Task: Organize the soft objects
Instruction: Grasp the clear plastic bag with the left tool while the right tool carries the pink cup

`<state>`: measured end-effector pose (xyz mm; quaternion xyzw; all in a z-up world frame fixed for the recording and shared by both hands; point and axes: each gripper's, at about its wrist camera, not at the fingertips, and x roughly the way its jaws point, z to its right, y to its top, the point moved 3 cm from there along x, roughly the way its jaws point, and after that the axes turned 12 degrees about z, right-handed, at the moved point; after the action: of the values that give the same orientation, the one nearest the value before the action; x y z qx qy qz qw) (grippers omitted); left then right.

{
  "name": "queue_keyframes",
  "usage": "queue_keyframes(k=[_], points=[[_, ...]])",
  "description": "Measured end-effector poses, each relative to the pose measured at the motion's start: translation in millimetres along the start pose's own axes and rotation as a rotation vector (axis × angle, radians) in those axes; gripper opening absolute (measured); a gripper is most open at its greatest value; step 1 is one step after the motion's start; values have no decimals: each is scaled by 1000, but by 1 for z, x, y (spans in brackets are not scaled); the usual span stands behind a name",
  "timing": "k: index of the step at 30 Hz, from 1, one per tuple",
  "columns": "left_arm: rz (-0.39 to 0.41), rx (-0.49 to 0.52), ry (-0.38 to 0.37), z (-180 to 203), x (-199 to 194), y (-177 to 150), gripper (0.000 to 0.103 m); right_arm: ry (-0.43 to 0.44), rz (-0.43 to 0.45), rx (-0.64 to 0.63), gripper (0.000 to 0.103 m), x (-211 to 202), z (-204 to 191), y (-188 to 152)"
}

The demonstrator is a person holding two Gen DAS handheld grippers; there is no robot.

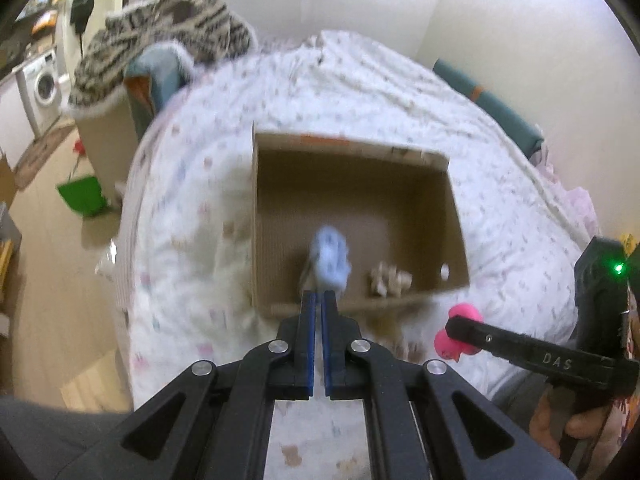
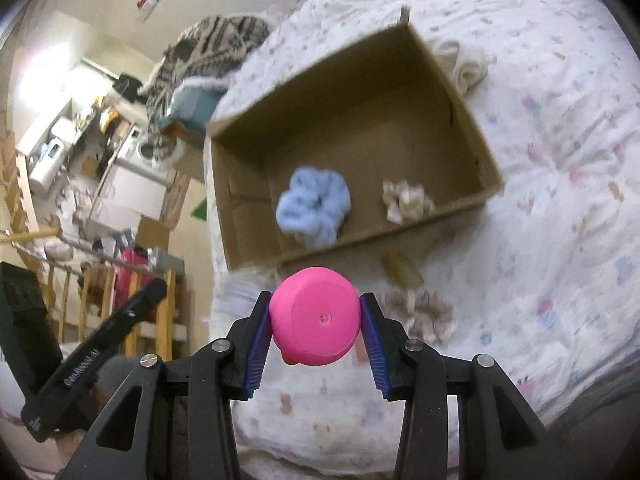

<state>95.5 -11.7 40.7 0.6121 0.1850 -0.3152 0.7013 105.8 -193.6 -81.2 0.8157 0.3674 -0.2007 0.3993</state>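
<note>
- "DAS" reads on my right gripper (image 1: 454, 326); it clamps a smooth pink rubber toy (image 2: 314, 316)
- My left gripper (image 1: 319, 298) is nearly closed, empty
- Fluffy blue scrunchie (image 2: 314, 208) lies in the cardboard box (image 2: 248, 236)

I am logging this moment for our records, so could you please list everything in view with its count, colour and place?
cardboard box: one, brown, open on the bed
blue scrunchie: one, light blue, inside the box by its near wall
beige scrunchie: one, cream, inside the box to the right of the blue one
patterned scrunchie: one, beige, on the bed outside the box
pink toy: one, pink, held in the right claw
bedspread: one, white with small prints, under it all
striped blanket: one, brown and cream, heaped beyond the bed
left claw: shut, empty, at the box's near wall
right claw: shut on the pink toy
</note>
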Motion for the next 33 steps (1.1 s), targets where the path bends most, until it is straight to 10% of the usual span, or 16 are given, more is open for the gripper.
queue_keyframes(k=[12, 27, 29, 33], points=[[67, 25, -34, 6, 27, 60, 3, -7, 87, -8, 45, -2, 1, 71], [-80, -69, -11, -23, 81, 32, 3, -32, 27, 25, 45, 43, 33, 80], [-168, -116, -4, -35, 79, 5, 15, -29, 16, 32, 45, 45, 36, 76], [-297, -106, 80, -52, 83, -47, 75, -10, 10, 38, 45, 45, 36, 72]])
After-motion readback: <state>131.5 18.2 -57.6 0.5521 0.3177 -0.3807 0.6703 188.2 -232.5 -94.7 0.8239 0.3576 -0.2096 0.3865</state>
